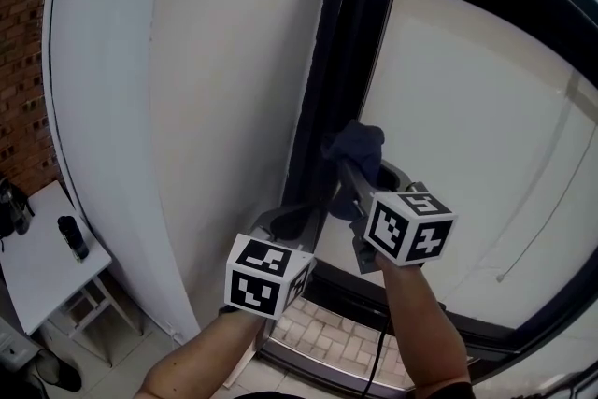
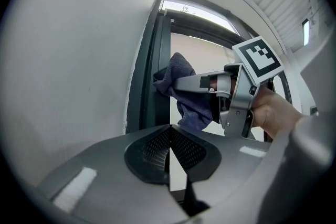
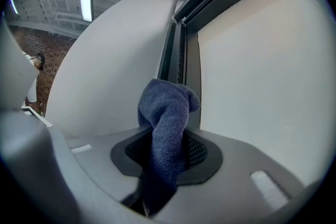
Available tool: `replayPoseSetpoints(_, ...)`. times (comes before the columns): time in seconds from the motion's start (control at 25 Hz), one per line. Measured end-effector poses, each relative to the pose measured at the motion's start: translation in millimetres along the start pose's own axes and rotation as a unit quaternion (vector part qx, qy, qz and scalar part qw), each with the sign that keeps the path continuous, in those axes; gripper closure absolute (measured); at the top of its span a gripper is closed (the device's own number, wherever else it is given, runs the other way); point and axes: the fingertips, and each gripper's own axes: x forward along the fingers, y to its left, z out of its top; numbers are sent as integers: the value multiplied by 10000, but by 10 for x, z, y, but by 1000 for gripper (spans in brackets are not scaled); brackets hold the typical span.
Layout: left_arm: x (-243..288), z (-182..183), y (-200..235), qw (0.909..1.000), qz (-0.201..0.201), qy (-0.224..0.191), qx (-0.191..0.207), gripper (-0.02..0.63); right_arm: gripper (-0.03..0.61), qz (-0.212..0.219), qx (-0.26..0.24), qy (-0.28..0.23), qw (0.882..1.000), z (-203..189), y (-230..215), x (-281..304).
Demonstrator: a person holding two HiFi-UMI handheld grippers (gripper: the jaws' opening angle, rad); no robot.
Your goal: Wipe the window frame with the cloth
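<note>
Cloth (image 3: 165,123), dark blue, is pinched tight in the right claw (image 1: 348,165), and its bunched end is pushed up against the dark window frame (image 1: 322,79), right where the frame meets the pale pane. Left claw (image 2: 169,150) hangs just below and beside it, its 2 jaws closed together on nothing, close to the frame and the white wall (image 1: 187,107).

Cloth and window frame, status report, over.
Right tongs shut on cloth, cloth up at window frame. Left tongs shut, empty. Nothing blocking the frame.
</note>
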Motion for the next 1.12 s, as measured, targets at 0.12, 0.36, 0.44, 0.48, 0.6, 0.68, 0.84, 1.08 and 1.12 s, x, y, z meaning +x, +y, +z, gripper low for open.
replayPoseSetpoints(0.12, 25, 97, 17, 10000, 36, -55, 73, 614, 463, -37, -39, -40, 10000, 94, -25, 9)
replayPoseSetpoints(0.36, 76, 286, 56, 9998, 104, -178, 59, 614, 463, -49, -207, -183, 9996, 365, -39, 32)
replayPoseSetpoints(0.44, 96, 331, 42, 9998, 81, -156, 121, 614, 463, -69, -275, -244, 9993, 466, -39, 48)
replayPoseSetpoints(0.48, 99, 351, 31, 9997, 63, -149, 159, 614, 463, -72, -296, -265, 9992, 510, -35, 58)
replayPoseSetpoints(0.6, 116, 404, -1, 9996, 46, -166, 222, 614, 463, -56, -338, -283, 9990, 630, -38, 85)
replayPoseSetpoints(0.68, 150, 480, 0, 9993, 62, -231, 273, 614, 463, -66, -387, -349, 9986, 753, -63, 98)
replayPoseSetpoints(0.84, 188, 598, -14, 9987, 36, -329, 375, 603, 463, -7, -335, -506, 9982, 954, -60, 119)
replayPoseSetpoints(1.08, 233, 804, 30, 9978, 77, -501, 422, 600, 463, -91, -565, -657, 9962, 1241, -79, 169)
replayPoseSetpoints(1.12, 231, 825, 22, 9976, 68, -529, 434, 601, 463, -116, -619, -696, 9956, 1297, -77, 165)
